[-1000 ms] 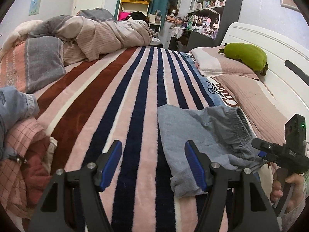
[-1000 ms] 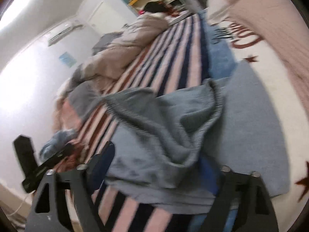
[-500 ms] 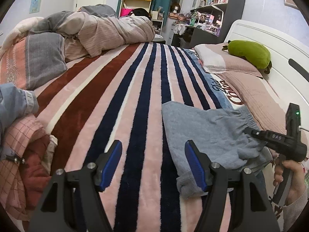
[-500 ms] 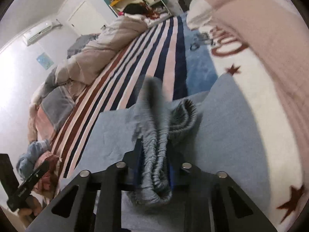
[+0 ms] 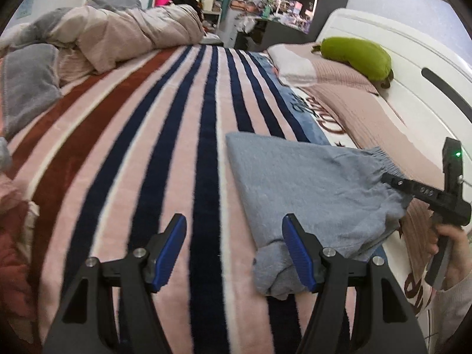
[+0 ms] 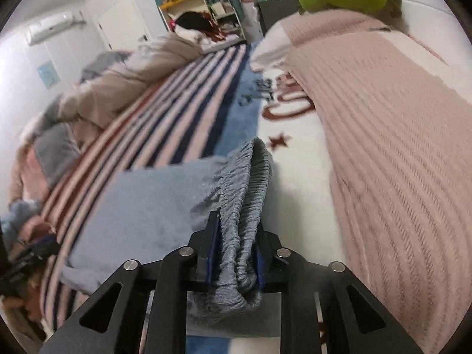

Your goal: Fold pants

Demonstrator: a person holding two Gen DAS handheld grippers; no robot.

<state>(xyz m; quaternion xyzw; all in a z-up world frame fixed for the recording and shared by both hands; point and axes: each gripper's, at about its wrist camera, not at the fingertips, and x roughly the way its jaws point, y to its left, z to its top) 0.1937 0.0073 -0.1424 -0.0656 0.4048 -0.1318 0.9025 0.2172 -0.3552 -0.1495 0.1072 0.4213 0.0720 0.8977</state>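
Note:
The grey-blue pants (image 5: 301, 174) lie folded on the striped blanket (image 5: 165, 147), at the right of the left wrist view. My left gripper (image 5: 234, 247) is open and empty, with its right finger beside the pants' near bunched end. My right gripper (image 6: 233, 250) is shut on the pants' elastic waistband (image 6: 247, 194) and holds it lifted off the bed. The right gripper also shows in the left wrist view (image 5: 424, 194), at the waistband end of the pants.
A crumpled duvet (image 5: 118, 32) lies at the far left of the bed. A pink pillow (image 6: 398, 147) with a green plush toy (image 5: 354, 56) lies by the white headboard (image 5: 413, 59). Other clothes (image 5: 11, 230) are piled at the left edge.
My right gripper closed on the waistband and pulled it to the right, which spread the pants flatter. My left gripper stayed open and moved slightly forward.

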